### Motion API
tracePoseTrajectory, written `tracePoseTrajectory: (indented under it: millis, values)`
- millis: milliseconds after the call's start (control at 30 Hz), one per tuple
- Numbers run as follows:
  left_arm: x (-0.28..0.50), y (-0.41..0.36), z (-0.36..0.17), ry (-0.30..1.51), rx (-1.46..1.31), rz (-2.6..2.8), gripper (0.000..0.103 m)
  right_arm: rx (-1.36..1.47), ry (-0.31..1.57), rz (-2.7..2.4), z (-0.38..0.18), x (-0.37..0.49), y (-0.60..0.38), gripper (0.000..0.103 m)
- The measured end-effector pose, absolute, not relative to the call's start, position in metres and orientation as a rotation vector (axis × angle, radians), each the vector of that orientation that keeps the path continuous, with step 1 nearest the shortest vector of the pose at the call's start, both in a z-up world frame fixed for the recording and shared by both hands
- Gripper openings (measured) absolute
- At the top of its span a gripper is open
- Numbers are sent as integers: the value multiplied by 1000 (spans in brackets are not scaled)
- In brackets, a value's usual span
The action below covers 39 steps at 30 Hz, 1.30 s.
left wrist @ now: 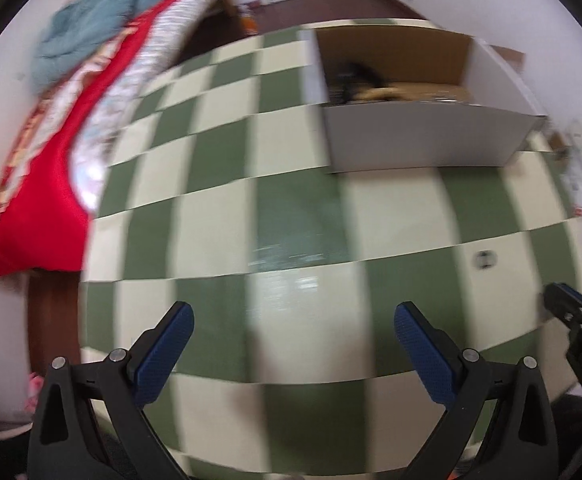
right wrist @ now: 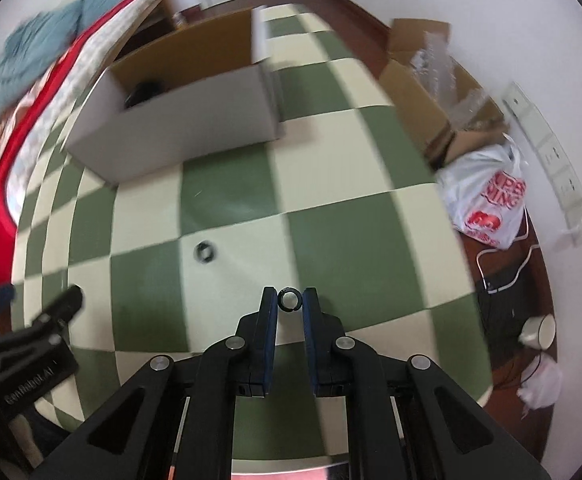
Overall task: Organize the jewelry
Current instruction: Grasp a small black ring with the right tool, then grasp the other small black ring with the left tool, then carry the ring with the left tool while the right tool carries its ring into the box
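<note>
My right gripper [right wrist: 290,299] is shut on a small black ring [right wrist: 282,300], held between its fingertips above the green and cream checkered table [right wrist: 331,240]. A second black ring [right wrist: 204,252] lies on a cream square to the left; it also shows in the left wrist view [left wrist: 484,259]. An open cardboard box [right wrist: 179,120] with white outer walls stands at the back; dark items lie inside [left wrist: 355,78]. My left gripper [left wrist: 293,318] is open and empty above the table, its fingers wide apart. The right gripper shows at the left view's right edge [left wrist: 571,320].
A red cloth [left wrist: 31,184] and a blue-grey cloth [left wrist: 87,28] lie at the table's left. On the floor right of the table are a brown carton [right wrist: 431,92], a white plastic bag [right wrist: 487,200] and cables [right wrist: 503,276].
</note>
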<state>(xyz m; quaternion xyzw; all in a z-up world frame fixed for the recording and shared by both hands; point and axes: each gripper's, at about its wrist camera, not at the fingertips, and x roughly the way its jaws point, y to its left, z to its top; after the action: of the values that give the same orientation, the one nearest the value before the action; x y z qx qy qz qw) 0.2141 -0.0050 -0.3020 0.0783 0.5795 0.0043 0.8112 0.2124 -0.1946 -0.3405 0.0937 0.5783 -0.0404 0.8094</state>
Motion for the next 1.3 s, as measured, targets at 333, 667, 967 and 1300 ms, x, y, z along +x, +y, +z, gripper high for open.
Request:
tracePoseTrajectory:
  millis: [333, 667, 967, 1300]
  values:
    - [233, -81, -325, 1337, 116, -215, 80, 267, 1227, -164, -341, 222, -247, 13]
    - [243, -97, -334, 1318, 149, -221, 63, 311, 1222, -196, -344, 221, -268, 13]
    - [243, -94, -332, 1289, 139, -223, 10, 326, 1223, -197, -345, 220, -267, 13]
    - [233, -66, -312, 1276, 91, -199, 10, 329, 1184, -160, -323, 223, -258, 13]
